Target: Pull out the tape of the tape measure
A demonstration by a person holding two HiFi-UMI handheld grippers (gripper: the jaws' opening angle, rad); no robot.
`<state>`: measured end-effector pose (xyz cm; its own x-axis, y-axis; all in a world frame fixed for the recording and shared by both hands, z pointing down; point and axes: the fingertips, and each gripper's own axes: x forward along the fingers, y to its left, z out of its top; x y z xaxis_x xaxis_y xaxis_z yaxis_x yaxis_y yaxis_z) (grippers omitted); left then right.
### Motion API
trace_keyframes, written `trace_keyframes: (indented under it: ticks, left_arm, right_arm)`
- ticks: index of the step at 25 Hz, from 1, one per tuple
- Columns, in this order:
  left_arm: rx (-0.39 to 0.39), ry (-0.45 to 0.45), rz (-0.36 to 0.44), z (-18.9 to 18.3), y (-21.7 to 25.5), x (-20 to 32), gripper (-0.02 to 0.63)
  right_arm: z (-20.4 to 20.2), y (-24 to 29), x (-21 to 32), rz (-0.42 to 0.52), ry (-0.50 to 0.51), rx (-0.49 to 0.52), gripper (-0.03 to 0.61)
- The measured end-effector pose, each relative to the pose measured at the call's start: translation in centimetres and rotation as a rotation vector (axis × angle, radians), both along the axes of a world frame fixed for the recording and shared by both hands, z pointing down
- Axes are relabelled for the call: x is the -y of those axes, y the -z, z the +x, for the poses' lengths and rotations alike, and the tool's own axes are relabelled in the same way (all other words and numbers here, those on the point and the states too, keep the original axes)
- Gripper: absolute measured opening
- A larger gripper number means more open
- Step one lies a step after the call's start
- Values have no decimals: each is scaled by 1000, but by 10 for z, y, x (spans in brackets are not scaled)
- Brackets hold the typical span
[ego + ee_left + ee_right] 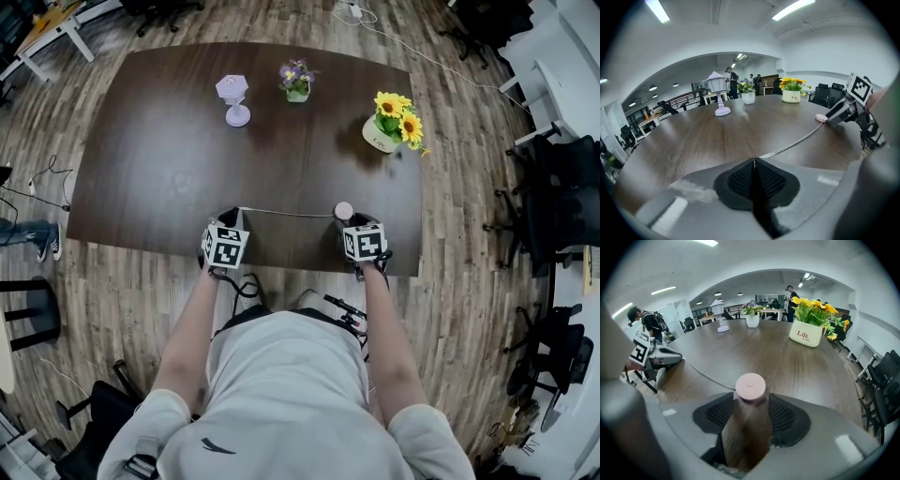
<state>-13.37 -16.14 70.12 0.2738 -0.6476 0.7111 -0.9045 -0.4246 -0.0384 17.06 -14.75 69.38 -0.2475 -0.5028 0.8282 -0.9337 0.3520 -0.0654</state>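
A round pink tape measure case [750, 386] lies flat on the dark wooden table [169, 169], near its front edge. My right gripper [750, 401] stands open, and the case sits between its fingertips with a sliver of wood showing beside it. A thin strip of tape [286, 213] runs left from the case [343, 210] across the table to my left gripper [228, 217]. In the left gripper view the jaws of the left gripper [753, 161] are shut on the end of the tape [797, 142]. The case [821, 118] shows far off, by the right gripper [834, 115].
At the table's far side stand a lilac lantern-shaped ornament [232, 98], a small pot of purple flowers [297, 82] and a white pot of sunflowers [389, 122]. Black office chairs [562, 197] crowd the floor to the right. The table's front edge [281, 255] is right under both grippers.
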Motion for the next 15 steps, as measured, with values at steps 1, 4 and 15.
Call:
trace_keyframes:
  ticks: [1,4,15]
  left_arm:
    - [-4,14,-5,-2,-1,-2,12]
    - [-34,46,-2,-8,2,-4,12]
    - [-154,31,104,-5,42,1,114]
  right_arm:
    - [1,1,0,5,-4,5,246]
    - [3,8,1,37,-22,29,247]
    - [5,25,-4,107,-42,34,242]
